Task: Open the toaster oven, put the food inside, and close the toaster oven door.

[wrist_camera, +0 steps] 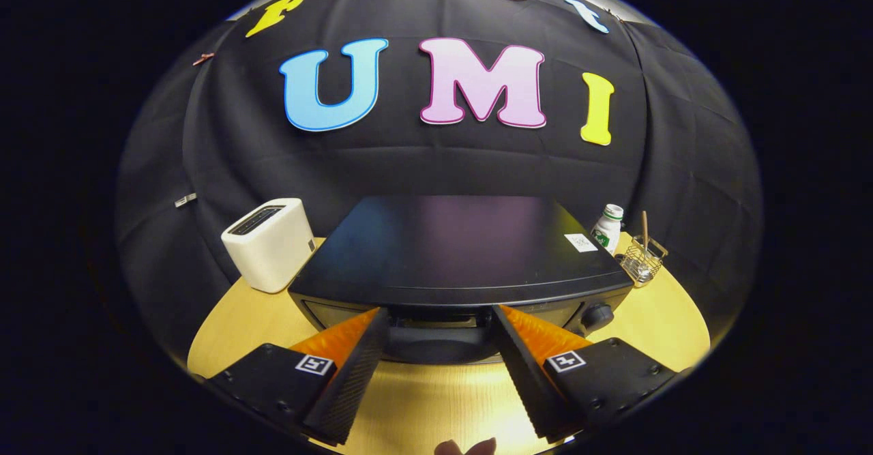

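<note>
Two jaws spread, gripper (440, 318) at toaster oven (464, 250) front edge

A white toaster (268, 242) stands on the wooden table (672, 318); a bottle (608, 228) sits beside a wire basket (642, 259).

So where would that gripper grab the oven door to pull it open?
Probably the handle bar along the door's top edge, reached from the front. It runs crosswise on the toaster oven, right between the open gripper fingers, so they would likely turn to pinch it from above and below.
</note>
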A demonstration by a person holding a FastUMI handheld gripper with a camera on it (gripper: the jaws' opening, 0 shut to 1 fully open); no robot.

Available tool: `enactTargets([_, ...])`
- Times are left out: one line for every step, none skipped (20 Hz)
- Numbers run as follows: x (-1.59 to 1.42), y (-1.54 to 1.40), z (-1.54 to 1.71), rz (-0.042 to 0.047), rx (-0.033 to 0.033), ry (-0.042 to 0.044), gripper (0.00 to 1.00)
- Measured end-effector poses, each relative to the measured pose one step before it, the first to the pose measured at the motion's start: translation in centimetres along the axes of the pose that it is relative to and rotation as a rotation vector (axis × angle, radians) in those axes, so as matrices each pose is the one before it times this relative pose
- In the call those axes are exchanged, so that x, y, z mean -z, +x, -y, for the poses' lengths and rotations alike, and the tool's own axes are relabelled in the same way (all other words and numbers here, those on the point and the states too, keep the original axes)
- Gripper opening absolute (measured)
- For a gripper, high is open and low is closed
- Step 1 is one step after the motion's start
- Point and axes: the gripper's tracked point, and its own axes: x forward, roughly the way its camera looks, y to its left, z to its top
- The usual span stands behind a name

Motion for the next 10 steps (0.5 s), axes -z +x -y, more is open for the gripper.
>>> enactTargets([-0.076,0.339,0.055,-0.00564,0.00915,0.01637,0.98])
enactTargets([0.472,0.225,0.035,-0.02117,0.01040,-0.00159,0.97])
enactTargets([-0.060,-0.627,0.088,0.00409,0.00425,0.00031,0.98])
enactTargets([0.231,0.372,-0.158,0.00383,-0.00137,-0.01040,0.99])
enactTargets([0.146,-0.002,0.085,-0.01010,-0.00626,-0.01308,0.99])
enactTargets([-0.060,-0.291,0.176,0.00707,-0.00063,0.00775,0.99])
enactTargets([0.440,-0.049,-0.035,-0.00688,-0.00168,0.00355,0.99])
enactTargets([0.326,-0.389,-0.016,0.00247,-0.00021,-0.00388,0.99])
enactTargets([0.426,-0.600,0.004,-0.00530,-0.00105,-0.00559,1.00])
enactTargets([0.733,-0.798,0.064,-0.00109,-0.00047,-0.00355,1.00])
